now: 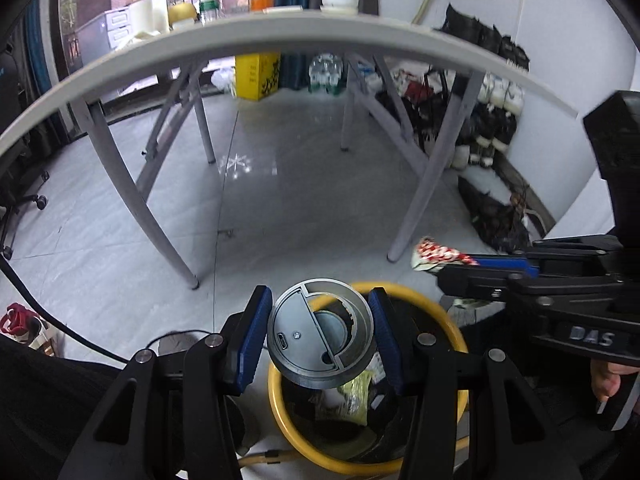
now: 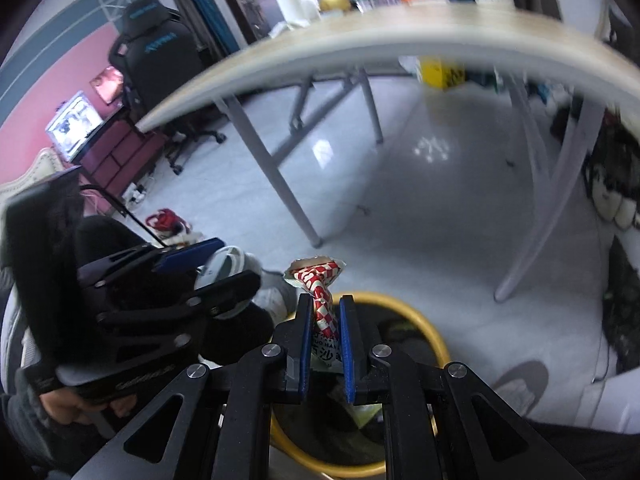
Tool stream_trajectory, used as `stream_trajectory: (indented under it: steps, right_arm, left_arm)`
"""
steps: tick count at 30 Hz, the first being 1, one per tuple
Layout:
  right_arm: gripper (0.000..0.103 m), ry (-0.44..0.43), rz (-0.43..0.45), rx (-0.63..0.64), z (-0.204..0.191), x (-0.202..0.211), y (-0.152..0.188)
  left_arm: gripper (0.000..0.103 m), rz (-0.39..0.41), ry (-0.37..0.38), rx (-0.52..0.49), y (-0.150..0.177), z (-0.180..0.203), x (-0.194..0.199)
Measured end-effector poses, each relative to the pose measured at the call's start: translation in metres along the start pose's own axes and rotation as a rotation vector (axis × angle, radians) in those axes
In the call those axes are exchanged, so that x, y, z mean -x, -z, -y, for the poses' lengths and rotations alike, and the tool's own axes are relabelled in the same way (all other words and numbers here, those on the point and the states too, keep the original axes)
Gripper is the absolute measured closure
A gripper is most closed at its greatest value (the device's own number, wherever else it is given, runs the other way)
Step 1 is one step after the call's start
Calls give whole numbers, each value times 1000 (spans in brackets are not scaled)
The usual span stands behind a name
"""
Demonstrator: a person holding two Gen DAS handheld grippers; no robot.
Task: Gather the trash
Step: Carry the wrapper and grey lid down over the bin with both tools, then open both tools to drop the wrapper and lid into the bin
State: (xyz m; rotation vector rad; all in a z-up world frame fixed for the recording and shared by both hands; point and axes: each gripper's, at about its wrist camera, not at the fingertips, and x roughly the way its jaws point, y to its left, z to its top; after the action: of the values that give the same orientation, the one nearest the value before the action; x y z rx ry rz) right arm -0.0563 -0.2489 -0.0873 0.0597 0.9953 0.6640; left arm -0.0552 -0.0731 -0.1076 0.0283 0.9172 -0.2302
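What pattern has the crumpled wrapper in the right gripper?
Red and white checks on the crumpled wrapper, clearest in the right wrist view.

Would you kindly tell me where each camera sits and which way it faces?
Left wrist: on the left gripper, looking down and forward at the yellow-rimmed bin; its fingers clasp a grey round device; a hand shows.
Right wrist: on the right gripper, facing the same bin, pinching a red-checked wrapper.
Shared: bin, table, floor, wrapper, and each other's gripper.
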Motion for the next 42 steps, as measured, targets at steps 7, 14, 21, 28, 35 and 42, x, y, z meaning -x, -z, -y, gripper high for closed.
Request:
stream_trajectory:
  steps: [7,14,21,28,35,42]
  right_arm:
    - [91,1,-118,-90,22,-34,14]
    - [91,20,-225,-162,38,-59,27]
    - [91,29,-251,-158,36,-64,28]
    - [91,31,-257,-154,33,-68,28]
    - [91,32,-262,-150,31,-71,29]
    - [91,31,-273,-147,30,-73,31]
  left_arm:
    - [59,-117,30,-5,13,11,-23]
    - [59,-208,12,-27,21,16,-37]
    - [59,-222,15,-29,22,15,-38]
    - [59,-225,11,-35,23,17,-42]
    - [59,-228,10,-40,23,18,-44]
    - [59,-229,11,-42,24,19,-44]
